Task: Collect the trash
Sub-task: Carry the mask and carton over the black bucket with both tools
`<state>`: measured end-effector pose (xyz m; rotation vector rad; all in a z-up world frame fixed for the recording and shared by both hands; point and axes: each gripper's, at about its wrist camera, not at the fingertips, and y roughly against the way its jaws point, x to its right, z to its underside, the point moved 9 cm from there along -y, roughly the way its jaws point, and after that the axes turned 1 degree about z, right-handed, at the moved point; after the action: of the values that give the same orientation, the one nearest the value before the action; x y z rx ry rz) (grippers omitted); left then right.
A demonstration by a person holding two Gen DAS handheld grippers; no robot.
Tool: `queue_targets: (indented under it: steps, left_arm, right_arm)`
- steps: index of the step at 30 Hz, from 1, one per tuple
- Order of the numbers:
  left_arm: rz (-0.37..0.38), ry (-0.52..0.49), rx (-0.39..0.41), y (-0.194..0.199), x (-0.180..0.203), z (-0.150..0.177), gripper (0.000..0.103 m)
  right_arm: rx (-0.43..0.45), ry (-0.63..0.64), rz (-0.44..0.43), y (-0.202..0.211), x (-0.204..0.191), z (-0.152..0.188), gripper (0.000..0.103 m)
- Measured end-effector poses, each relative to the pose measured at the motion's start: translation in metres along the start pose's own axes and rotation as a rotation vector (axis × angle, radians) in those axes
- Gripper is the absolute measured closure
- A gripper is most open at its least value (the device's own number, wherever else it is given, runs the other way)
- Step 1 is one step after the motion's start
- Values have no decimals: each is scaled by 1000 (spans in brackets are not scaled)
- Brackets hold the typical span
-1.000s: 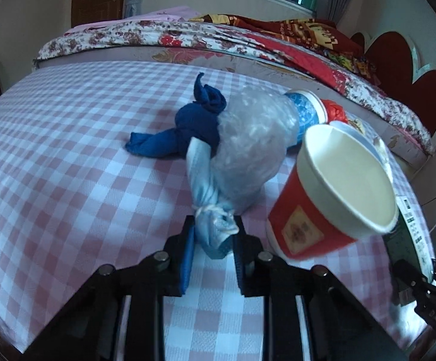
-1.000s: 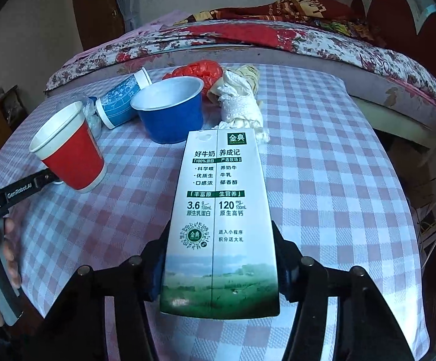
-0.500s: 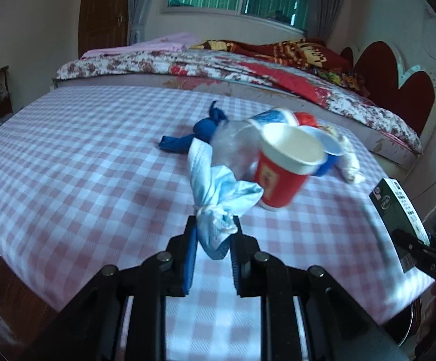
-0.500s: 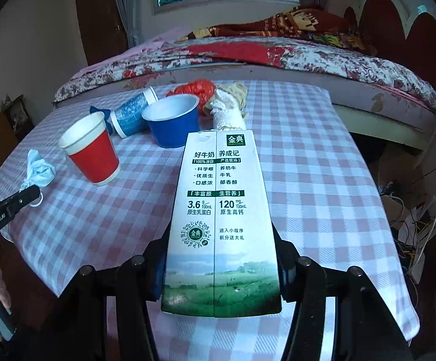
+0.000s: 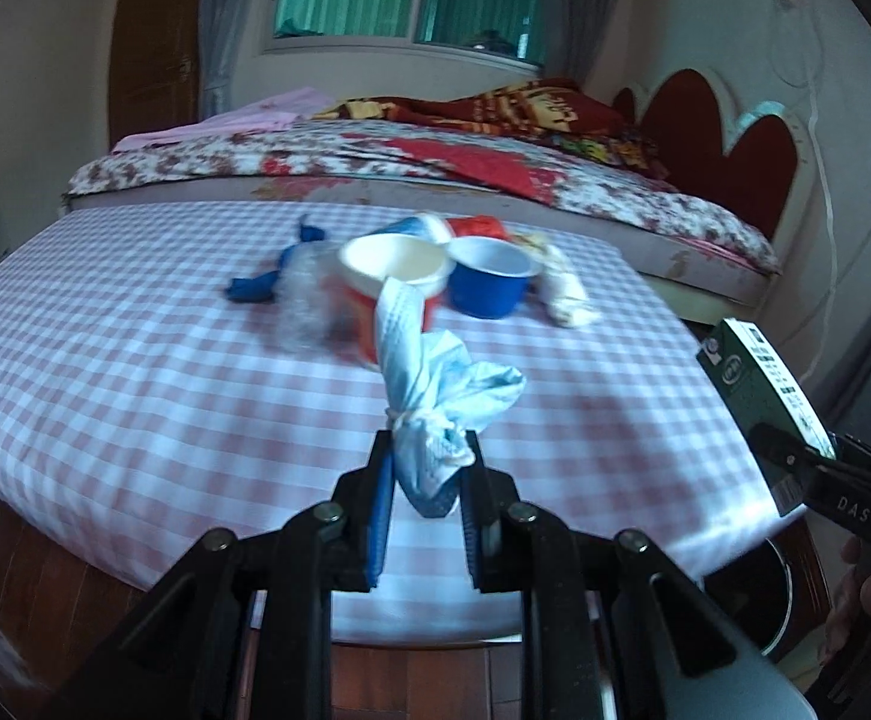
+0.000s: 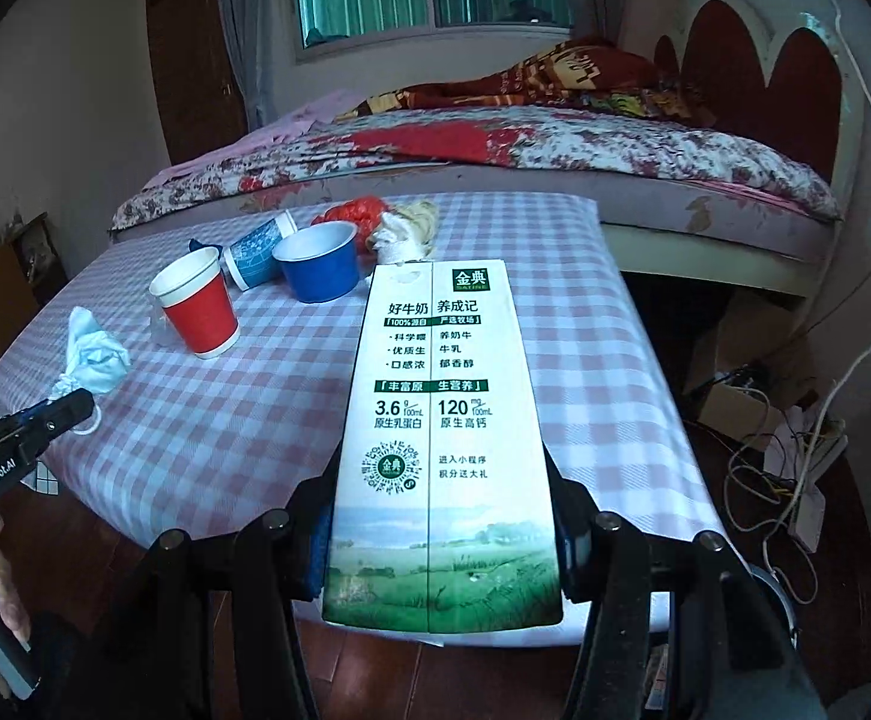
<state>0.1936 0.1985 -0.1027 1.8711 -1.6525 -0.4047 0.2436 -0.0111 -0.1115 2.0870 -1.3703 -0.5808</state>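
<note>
My left gripper (image 5: 427, 468) is shut on a crumpled light-blue face mask (image 5: 429, 372) and holds it above the near edge of the pink checked table (image 5: 135, 372). The right wrist view shows that mask (image 6: 93, 354) at the left gripper's tip (image 6: 75, 411). My right gripper (image 6: 441, 534) is shut on a tall white and green milk carton (image 6: 441, 396), which it holds upright off the table's near right corner. Still standing on the table are a red paper cup (image 6: 198, 312) and a blue bowl (image 6: 318, 261).
Behind the cups lie a blue-and-white cup on its side (image 6: 255, 252), a red plastic bag (image 6: 354, 213), crumpled white paper (image 6: 405, 234), a blue cloth (image 5: 255, 288) and a clear bag (image 5: 309, 300). A bed (image 6: 555, 150) runs behind the table. Cables (image 6: 795, 480) cover the floor at right.
Both grippers have drawn back from the table and risen, each keeping its load. The mask has come away from the clear bag, and the table's trash now looks farther off.
</note>
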Motion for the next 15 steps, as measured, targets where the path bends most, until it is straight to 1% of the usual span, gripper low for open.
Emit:
queue_targets:
  steps: [5, 15]
  left_arm:
    - [48, -51, 3, 6, 39, 5, 82]
    - [126, -138, 0, 10, 102, 17, 82]
  right_arm:
    - [16, -11, 21, 20, 20, 8, 47]
    - [42, -45, 77, 51, 62, 26, 47]
